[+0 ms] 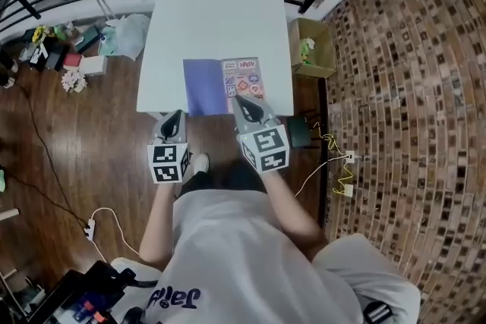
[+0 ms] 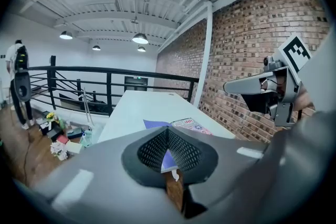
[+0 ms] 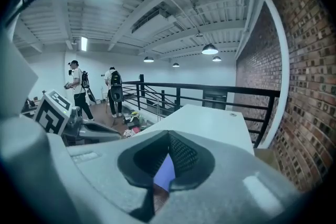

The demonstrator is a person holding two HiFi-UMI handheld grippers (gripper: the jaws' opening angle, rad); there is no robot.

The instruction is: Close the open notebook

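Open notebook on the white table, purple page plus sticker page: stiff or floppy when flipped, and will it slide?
The open purple-and-sticker notebook lies flat and thin: probably light, with floppy pages that bend when lifted. The smooth white table likely gives little grip, so a push may slide the book. It lies at the near edge and could slip off.

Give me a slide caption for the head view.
A person's left gripper and right gripper poised at an open notebook on a white table.
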